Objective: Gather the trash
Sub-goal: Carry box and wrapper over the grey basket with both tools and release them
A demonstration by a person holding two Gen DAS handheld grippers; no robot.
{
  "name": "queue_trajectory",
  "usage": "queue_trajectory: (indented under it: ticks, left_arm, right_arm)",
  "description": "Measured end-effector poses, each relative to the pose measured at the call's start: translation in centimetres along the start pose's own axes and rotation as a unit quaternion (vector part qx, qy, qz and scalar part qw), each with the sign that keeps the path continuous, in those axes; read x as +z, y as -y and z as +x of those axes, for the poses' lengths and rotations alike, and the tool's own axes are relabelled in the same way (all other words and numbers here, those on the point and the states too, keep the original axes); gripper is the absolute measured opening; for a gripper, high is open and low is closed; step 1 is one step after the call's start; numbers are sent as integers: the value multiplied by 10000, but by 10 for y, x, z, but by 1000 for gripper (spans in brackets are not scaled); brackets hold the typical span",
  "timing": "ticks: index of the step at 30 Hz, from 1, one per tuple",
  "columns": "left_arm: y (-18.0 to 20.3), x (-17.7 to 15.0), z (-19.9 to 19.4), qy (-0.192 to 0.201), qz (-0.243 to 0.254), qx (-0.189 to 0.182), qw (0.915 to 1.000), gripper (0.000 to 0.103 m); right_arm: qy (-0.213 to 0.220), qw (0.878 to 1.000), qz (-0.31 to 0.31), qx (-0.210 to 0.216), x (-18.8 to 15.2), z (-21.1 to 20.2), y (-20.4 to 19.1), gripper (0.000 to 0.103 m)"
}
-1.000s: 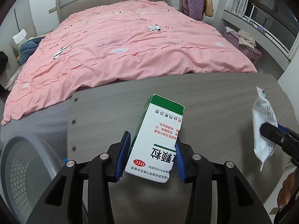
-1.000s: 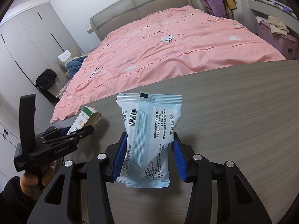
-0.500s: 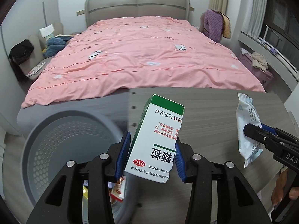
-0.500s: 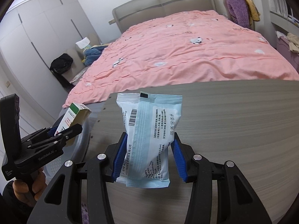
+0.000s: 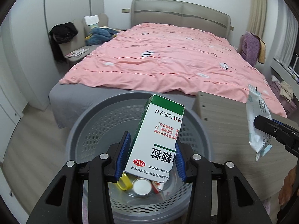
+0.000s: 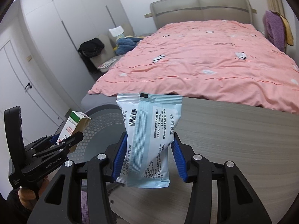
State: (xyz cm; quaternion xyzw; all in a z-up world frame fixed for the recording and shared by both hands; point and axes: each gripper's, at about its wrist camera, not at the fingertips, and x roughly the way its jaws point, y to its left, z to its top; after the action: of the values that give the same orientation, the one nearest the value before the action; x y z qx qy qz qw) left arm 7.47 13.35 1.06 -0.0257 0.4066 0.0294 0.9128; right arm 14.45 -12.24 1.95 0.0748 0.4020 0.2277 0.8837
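Note:
My left gripper (image 5: 151, 156) is shut on a white and green medicine box (image 5: 158, 140) and holds it over the open grey mesh bin (image 5: 87, 125). The box also shows in the right wrist view (image 6: 72, 128), above the bin (image 6: 104, 123). My right gripper (image 6: 147, 158) is shut on a pale blue wipes packet (image 6: 147, 140), held above the wooden table (image 6: 233, 140) near its left edge. The packet also shows at the right of the left wrist view (image 5: 258, 125).
The bin holds a yellow piece (image 5: 124, 182), a white round lid (image 5: 142, 186) and other scraps. A bed with a pink duvet (image 5: 168, 65) stands behind the table and bin. A chair with clothes (image 5: 74, 43) stands at the far left by the wall.
My left gripper has carried the box leftwards off the table to above the bin. My right gripper has moved left along the table with the packet.

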Motion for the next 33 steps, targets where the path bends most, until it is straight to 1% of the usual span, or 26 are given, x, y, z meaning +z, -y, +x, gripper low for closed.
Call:
queue_trajectory:
  ticks: [3,5,10,12,22,24,26,27,28,29,30,33]
  left_arm:
    - [-17,-3,2,-16,-167,162,9997,43]
    - [-27,-4,3,-5,-272,166,9995,43]
    - [-42,-5,11,-34,-290,326,9990,43]
    - [-46,-6,13,-61,-313,319,9990,43]
    - [-57,-6,24,-143,-364,352,9986,44]
    - [-57,-6,23,-120,-366,354,9986,46]
    - [-58,-7,21,-112,-373,372,9985,52]
    - [-59,-6,20,-101,-378,386,9985,54]
    - [-59,-6,19,-90,-387,401,9984,58]
    - [-59,-6,18,-79,-396,415,9983,63]
    - [-59,-7,17,-58,-410,436,9982,65]
    - [-60,-7,15,-48,-433,492,9978,70]
  right_arm:
    - [-95,9998,-186,32,1,9,-16,46]
    - [-192,9993,-323,37,0,17,-28,46]
    - [-346,9981,-507,107,-1,36,-51,46]
    - [-391,9975,-577,137,-1,43,-58,46]
    - [-571,9955,-730,204,-1,69,-73,47]
    - [-574,9953,-749,222,-1,70,-74,48]
    - [-557,9953,-757,230,0,68,-75,48]
    - [-526,9955,-749,240,0,67,-75,50]
    - [-502,9957,-737,258,0,66,-75,57]
    - [-464,9959,-724,277,1,65,-75,59]
    - [-437,9960,-721,281,2,63,-75,61]
    - [-422,9962,-715,267,1,60,-75,62]
